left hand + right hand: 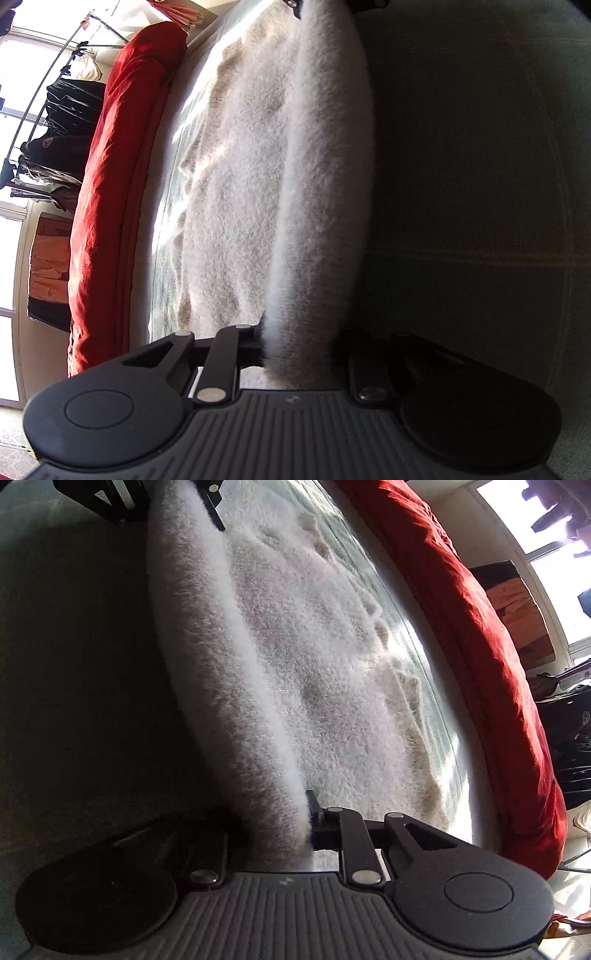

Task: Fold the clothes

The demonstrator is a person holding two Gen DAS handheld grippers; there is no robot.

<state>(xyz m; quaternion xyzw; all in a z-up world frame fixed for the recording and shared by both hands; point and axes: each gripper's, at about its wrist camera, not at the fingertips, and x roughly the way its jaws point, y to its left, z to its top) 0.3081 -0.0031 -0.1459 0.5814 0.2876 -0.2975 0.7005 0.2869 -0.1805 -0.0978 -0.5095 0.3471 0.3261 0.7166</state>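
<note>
Both tongs, left (303, 347) and right (273, 830), pinch the fluffy white garment (258, 184); no writing legible

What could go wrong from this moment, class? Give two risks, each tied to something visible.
1. Each claw, left and right, pinches the thick fold of the fluffy white garment. The pile looks slippery, so an end might slip out and the fold fall open.
2. The garment lies close to the red quilt. Carrying the fold too far that way could bunch it against the quilt.
</note>
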